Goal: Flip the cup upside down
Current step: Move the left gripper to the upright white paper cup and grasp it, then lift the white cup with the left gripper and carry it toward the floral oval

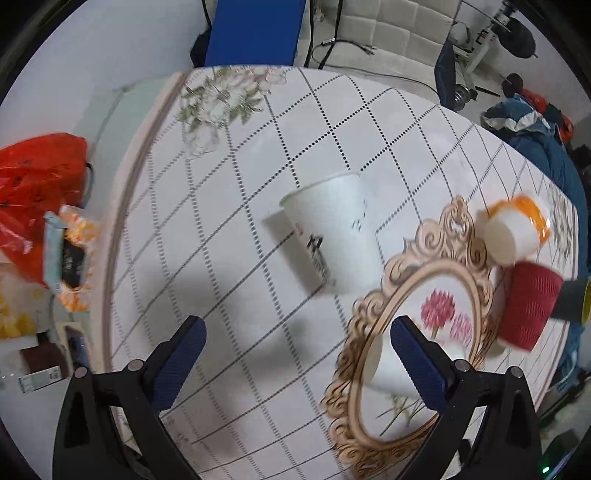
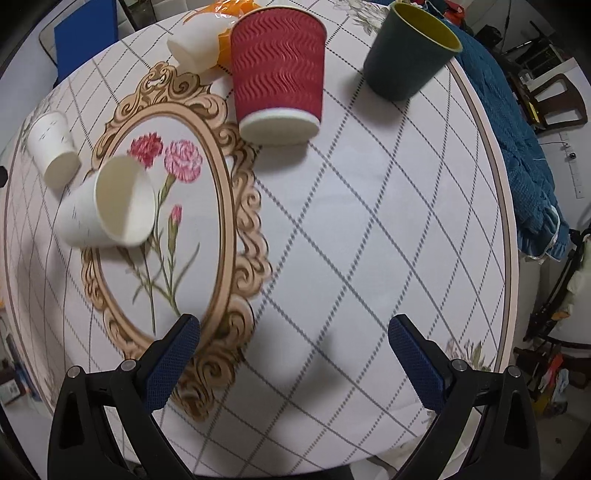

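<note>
Several cups stand on a round table with a checked cloth [image 2: 369, 221]. A red ribbed cup [image 2: 279, 74] stands upside down at the far middle; it also shows in the left wrist view [image 1: 528, 306]. A dark green cup [image 2: 410, 51] stands upright to its right. A white paper cup [image 2: 107, 206] lies tilted with its mouth toward me. Another white cup [image 2: 53, 147] is at the far left; in the left wrist view this white cup [image 1: 332, 232] is ahead of my left gripper [image 1: 297, 343]. Both my left gripper and my right gripper [image 2: 293, 341] are open and empty above the cloth.
A white cup with orange wrapping [image 2: 207, 44] lies behind the red cup. A red plastic bag [image 1: 37, 192] and snack packets sit left of the table. Blue clothing [image 2: 517, 140] hangs off the right edge. A blue board [image 1: 255, 33] stands behind the table.
</note>
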`<state>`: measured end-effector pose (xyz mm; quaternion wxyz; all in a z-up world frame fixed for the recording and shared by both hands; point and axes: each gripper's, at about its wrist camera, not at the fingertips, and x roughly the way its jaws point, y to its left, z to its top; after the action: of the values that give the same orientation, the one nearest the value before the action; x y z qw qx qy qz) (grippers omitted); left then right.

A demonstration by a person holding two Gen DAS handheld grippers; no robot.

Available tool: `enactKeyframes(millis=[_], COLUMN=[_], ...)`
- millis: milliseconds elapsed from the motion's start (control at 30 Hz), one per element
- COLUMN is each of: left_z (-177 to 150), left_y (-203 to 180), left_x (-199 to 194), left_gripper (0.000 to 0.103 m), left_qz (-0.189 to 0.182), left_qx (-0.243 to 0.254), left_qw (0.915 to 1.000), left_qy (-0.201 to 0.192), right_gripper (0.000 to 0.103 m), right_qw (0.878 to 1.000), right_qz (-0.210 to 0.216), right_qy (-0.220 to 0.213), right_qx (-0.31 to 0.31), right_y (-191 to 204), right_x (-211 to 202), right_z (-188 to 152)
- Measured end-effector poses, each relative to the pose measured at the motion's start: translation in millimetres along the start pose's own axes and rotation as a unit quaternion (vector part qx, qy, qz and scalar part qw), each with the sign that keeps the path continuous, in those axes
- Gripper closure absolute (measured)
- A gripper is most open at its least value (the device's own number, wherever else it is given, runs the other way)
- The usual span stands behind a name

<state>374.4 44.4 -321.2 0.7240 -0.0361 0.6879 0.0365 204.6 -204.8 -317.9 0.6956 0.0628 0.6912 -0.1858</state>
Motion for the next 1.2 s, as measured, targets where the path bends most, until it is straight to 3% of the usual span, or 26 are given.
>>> enactKeyframes(millis=[267, 567, 700, 767, 833, 1200], left_z=[41.7, 57.8, 58.9, 57.9, 59.1, 56.2], left_y=[-2.9, -14.8, -18.3, -19.0, -20.6, -40.6], left_x=[40.4, 75.2, 80.8, 81.6, 85.7, 77.6], left_gripper=[0.001, 0.001, 0.009, 0.030, 0.035, 0.038], left_qz=[-0.037, -0.018, -0.013, -0.010, -0.006, 0.027], left_qx=[-0.030, -0.008, 0.009, 0.017, 0.026, 0.089], left_qw=[0.9979, 0.9976, 0.9976, 0.9977, 0.9974, 0.9953], left_qy=[0.044, 0.067, 0.068, 0.064, 0.066, 0.028], right_gripper=[0.000, 0.000, 0.000, 0.000, 0.000, 0.000], right_qw=[1.000, 1.000, 1.000, 1.000, 1.000, 1.000], right_qz=[-0.011, -0.010, -0.010, -0.009, -0.010, -0.013], right_qy=[0.005, 0.015, 0.015, 0.015, 0.016, 0.010], right_qx=[0.012, 0.015, 0.016, 0.016, 0.014, 0.017], right_y=[10.9, 20.6, 20.5, 22.6, 25.3, 24.8], right_x=[6.6, 14.0, 15.6, 15.0, 15.9, 15.6], right_z=[21.9, 31.1, 29.7, 31.2, 34.2, 28.7])
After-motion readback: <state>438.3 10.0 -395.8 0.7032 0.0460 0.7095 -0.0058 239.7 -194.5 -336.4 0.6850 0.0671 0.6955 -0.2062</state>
